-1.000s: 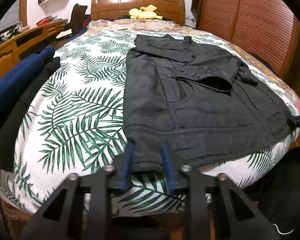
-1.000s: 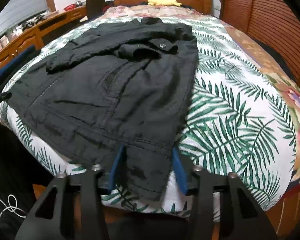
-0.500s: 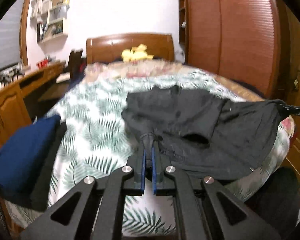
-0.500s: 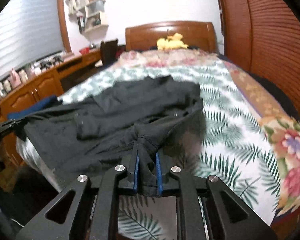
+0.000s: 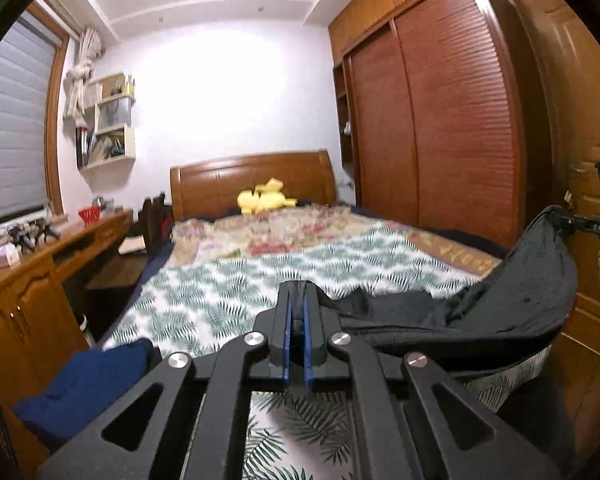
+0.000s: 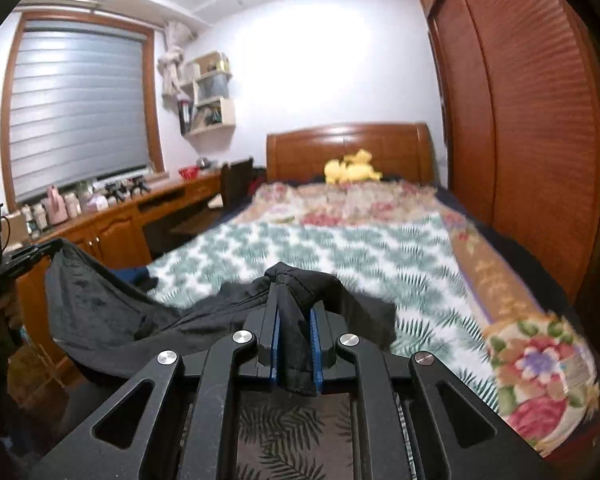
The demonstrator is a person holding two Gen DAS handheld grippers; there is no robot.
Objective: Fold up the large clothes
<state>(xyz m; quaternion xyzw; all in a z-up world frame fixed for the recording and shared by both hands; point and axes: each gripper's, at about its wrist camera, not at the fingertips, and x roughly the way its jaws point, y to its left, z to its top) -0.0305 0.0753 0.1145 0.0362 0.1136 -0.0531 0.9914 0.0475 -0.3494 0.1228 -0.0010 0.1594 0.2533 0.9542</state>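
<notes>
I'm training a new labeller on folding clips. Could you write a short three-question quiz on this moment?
1. True or false: both grippers are shut on the jacket.
2. What sits by the headboard? A) yellow plush B) laptop C) folded towel
3. Fill in: the blue garment lies at the bed's near ____ corner in the left wrist view.

Key: 1 true: left gripper and right gripper each pinch the hem. 2 A, the plush. 3 left.
</notes>
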